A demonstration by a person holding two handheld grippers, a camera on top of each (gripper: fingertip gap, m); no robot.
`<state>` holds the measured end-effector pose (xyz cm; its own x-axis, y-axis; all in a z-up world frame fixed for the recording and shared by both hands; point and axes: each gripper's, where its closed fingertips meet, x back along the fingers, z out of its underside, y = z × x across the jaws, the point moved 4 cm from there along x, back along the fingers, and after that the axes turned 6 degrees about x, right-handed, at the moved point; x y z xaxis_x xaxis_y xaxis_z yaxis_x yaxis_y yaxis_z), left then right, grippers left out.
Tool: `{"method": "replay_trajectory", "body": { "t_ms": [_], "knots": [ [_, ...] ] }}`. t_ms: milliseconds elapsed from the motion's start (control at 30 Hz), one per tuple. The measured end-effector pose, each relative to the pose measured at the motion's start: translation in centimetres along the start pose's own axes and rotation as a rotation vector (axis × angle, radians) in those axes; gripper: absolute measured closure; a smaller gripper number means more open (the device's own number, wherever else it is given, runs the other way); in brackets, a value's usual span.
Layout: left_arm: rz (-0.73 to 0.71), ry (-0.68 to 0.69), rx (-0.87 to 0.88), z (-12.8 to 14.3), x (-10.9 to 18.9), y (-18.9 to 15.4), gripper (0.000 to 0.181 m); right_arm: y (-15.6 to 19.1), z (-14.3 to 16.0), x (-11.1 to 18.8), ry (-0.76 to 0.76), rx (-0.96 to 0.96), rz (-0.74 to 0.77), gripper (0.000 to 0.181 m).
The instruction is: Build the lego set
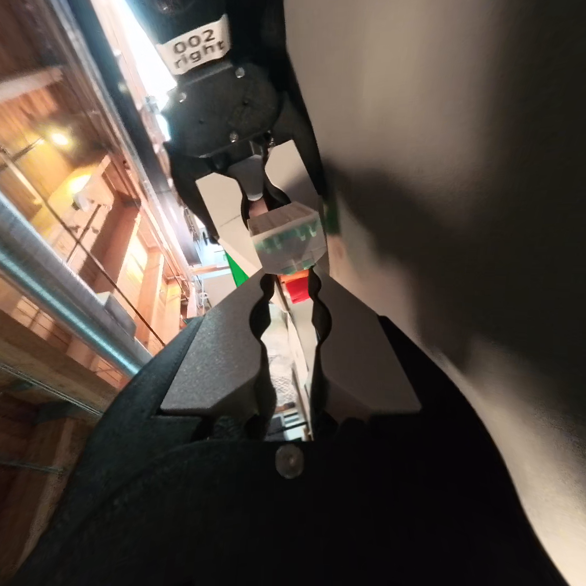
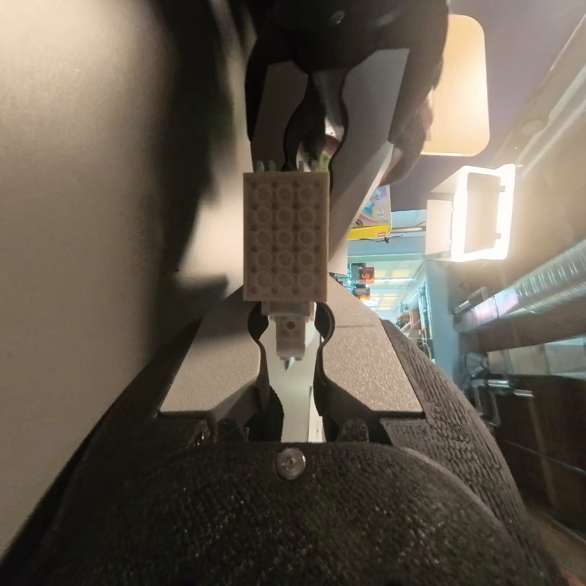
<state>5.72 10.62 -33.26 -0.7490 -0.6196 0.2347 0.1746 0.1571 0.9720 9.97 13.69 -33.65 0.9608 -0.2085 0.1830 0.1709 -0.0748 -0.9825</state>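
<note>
A white Lego assembly (image 1: 287, 236) with teal parts hangs in the air between my two grippers, beside the beige table (image 1: 444, 126). My left gripper (image 1: 290, 276) is shut on its near teal end. My right gripper (image 1: 255, 203) comes from above in the left wrist view and grips the far end. In the right wrist view the studless underside of the assembly's white plate (image 2: 285, 236) faces me. My right gripper (image 2: 287, 307) is shut on a small white block stack (image 2: 289, 333) under the plate. My left gripper (image 2: 301, 158) holds the far edge.
The table surface (image 2: 79, 126) fills the left of the right wrist view. A yellow-edged Lego box (image 2: 374, 218) and a white bin (image 2: 475, 218) lie beyond. Red (image 1: 298, 290) and green (image 1: 236, 269) pieces show behind the assembly. Metal ducts (image 2: 523, 301) run overhead. Both grippers' tips are close together, under 4 cm apart.
</note>
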Motion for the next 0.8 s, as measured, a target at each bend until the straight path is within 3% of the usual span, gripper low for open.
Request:
{"method": "replay_trajectory", "body": {
  "t_ms": [133,200,267,600,800],
  "knots": [
    [-0.081,-0.072,0.203,0.3,0.2,1.1,0.161,-1.1,0.2,0.2,-0.009,-0.085,0.051,0.158],
    [-0.102,-0.094,0.292,0.5,0.4,1.9,0.139,-1.4,0.3,0.3,-0.013,-0.118,0.062,0.158],
    [-0.080,-0.128,0.343,0.3,0.7,2.0,0.133,-1.3,0.4,0.3,-0.012,-0.125,0.062,0.158],
    [-0.090,-0.120,0.193,0.0,0.6,1.2,0.160,-1.1,0.2,0.3,-0.015,-0.082,0.055,0.158],
    [-0.050,-0.045,0.175,0.4,0.1,1.1,0.163,-0.7,0.9,0.2,0.025,-0.020,0.056,0.158]
  ]
}}
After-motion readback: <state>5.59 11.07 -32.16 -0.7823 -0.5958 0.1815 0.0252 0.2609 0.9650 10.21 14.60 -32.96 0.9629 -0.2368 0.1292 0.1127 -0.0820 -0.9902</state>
